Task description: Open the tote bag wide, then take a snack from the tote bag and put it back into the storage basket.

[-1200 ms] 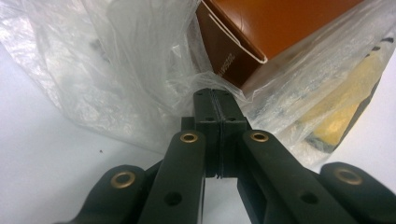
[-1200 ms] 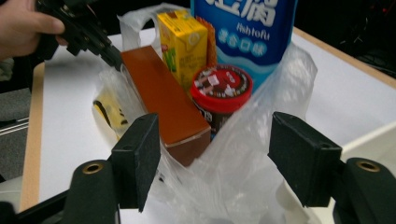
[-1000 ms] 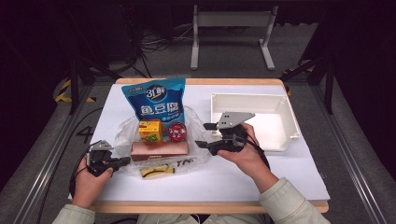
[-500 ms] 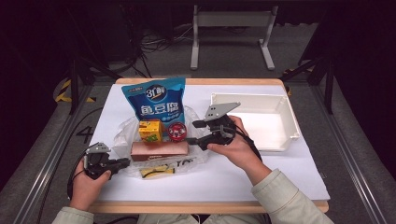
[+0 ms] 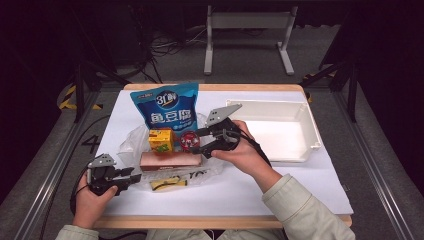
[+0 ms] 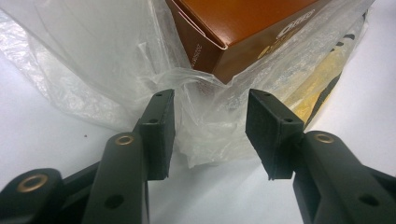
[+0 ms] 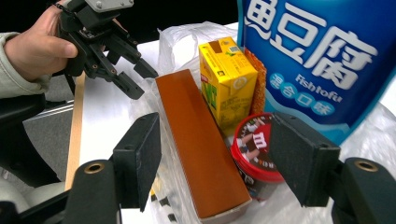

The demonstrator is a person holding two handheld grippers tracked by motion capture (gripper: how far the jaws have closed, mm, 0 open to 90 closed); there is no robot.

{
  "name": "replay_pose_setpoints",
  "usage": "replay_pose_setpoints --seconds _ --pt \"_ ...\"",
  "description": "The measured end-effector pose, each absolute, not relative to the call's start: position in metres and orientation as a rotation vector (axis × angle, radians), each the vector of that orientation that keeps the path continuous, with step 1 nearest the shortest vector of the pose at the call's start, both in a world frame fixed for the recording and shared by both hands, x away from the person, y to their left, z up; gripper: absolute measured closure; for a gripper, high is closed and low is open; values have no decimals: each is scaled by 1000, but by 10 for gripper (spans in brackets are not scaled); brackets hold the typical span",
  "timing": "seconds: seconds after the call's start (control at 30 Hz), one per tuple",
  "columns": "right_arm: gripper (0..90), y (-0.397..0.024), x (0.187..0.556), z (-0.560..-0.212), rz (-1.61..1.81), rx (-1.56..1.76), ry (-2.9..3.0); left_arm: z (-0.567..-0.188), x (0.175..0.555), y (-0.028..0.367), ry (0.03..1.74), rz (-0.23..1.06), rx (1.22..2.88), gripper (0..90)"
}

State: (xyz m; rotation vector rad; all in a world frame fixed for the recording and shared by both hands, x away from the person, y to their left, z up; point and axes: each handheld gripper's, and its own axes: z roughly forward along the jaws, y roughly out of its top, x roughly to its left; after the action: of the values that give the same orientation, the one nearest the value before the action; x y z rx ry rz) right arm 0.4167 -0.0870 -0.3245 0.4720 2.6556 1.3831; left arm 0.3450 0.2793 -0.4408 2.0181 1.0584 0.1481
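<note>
Plastic bag (image 6: 205, 126) bunches loose between your left gripper (image 6: 210, 126) pads, whose jaws have just been opening, pressing nothing. Beyond them, the brown box (image 5: 171, 160) lies inside that bag. Your right gripper (image 7: 217, 158) hangs spread wide and empty over the box and red tub (image 7: 254, 147), before the blue pouch (image 5: 167, 106).
</note>
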Motion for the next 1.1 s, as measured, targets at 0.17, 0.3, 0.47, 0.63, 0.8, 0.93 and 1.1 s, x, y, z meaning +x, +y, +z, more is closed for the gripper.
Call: replay_pose_setpoints --seconds 0.17,0.3,0.47,0.63,0.8,0.93,1.1 --pt "358 -76 421 -320 1373 449 2680 -439 346 280 1041 150 2005 502" --pt "358 -70 424 -319 1363 438 2694 -437 346 280 1027 157 1994 498" --pt "361 -60 430 -320 1344 439 2726 -437 346 280 1010 157 1992 499" --pt "361 -49 432 -321 1327 407 2748 -437 348 280 1008 149 1995 501" --pt "361 -36 434 -324 1301 378 2792 -436 345 282 1006 157 1978 500" --pt "361 -30 434 -327 1288 357 2808 -436 344 283 1012 153 1981 497" --pt "361 -23 434 -333 1243 338 2845 -436 341 283 1008 159 1981 493"
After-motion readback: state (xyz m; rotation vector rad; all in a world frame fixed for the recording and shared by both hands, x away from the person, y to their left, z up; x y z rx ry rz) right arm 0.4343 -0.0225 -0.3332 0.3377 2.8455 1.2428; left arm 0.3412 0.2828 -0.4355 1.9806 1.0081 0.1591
